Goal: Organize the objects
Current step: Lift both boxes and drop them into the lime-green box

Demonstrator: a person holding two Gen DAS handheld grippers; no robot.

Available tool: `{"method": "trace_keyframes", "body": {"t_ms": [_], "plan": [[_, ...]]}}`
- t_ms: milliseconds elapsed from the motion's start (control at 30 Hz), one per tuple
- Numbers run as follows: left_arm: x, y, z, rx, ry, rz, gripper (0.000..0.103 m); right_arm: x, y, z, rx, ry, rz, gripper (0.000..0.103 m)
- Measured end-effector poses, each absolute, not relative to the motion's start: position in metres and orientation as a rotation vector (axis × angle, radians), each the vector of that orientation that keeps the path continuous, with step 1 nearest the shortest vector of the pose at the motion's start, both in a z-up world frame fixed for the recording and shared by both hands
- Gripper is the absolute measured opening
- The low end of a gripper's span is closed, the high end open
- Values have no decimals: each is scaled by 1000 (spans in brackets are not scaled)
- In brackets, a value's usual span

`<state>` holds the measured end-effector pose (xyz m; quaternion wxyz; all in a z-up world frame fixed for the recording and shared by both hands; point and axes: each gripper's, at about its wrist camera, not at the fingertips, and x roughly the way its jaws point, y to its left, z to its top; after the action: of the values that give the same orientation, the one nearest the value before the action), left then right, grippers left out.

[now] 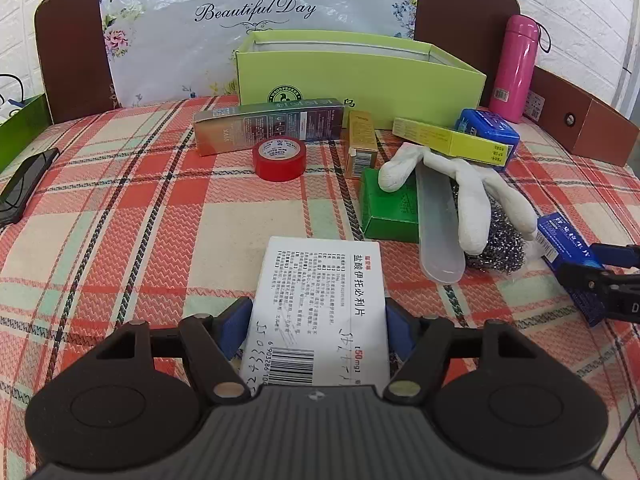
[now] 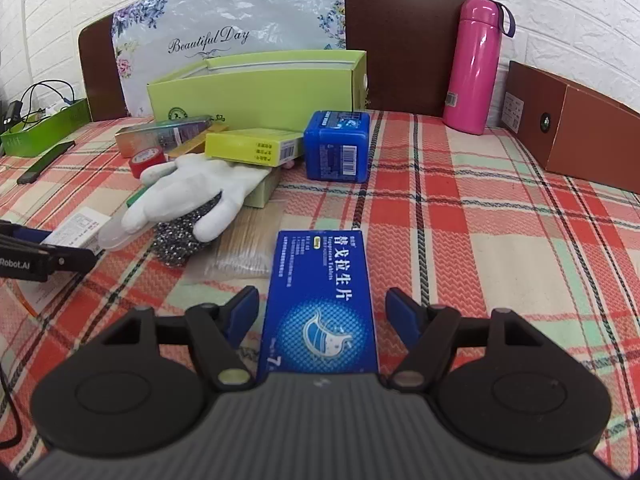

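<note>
My left gripper (image 1: 318, 308) is shut on a white medicine box (image 1: 320, 272), with its blue pads against both long sides, low over the plaid cloth. In the right wrist view a blue medicine box (image 2: 320, 280) lies flat on the cloth between the fingers of my right gripper (image 2: 322, 296). That gripper is open, with a gap showing on each side of the box. A lime-green open box (image 1: 360, 76) stands at the back. The left wrist view shows the right gripper (image 1: 600, 272) at the far right, by the blue box (image 1: 560, 240).
Ahead lie a red tape roll (image 1: 279, 159), a white glove (image 1: 460, 192) over a steel scourer (image 1: 500, 240), a green box (image 1: 390, 212), a yellow box (image 1: 452, 140) and a blue tub (image 2: 336, 146). A pink flask (image 2: 474, 68) and a brown box (image 2: 580, 120) stand at the right.
</note>
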<state>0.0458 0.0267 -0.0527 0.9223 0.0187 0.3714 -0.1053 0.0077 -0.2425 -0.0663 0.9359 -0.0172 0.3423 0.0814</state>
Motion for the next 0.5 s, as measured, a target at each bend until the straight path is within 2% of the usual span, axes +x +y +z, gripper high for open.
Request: {"method": "trace_keyframes", "body": {"t_ms": [67,100,267,500], "plan": [[47,27,-51,30,760,-214,69,13,-243,-70,-34,712,168,57],[47,28,-51,19,761,-212,69,14,-243,-71,-29,720,173,55],[51,33,-37,-30,741,-206,69,12,-248,-62,4,695,185,55],[70,33,17,-101,618,-266,69,31,-252,-4,54,534,230,55]]}}
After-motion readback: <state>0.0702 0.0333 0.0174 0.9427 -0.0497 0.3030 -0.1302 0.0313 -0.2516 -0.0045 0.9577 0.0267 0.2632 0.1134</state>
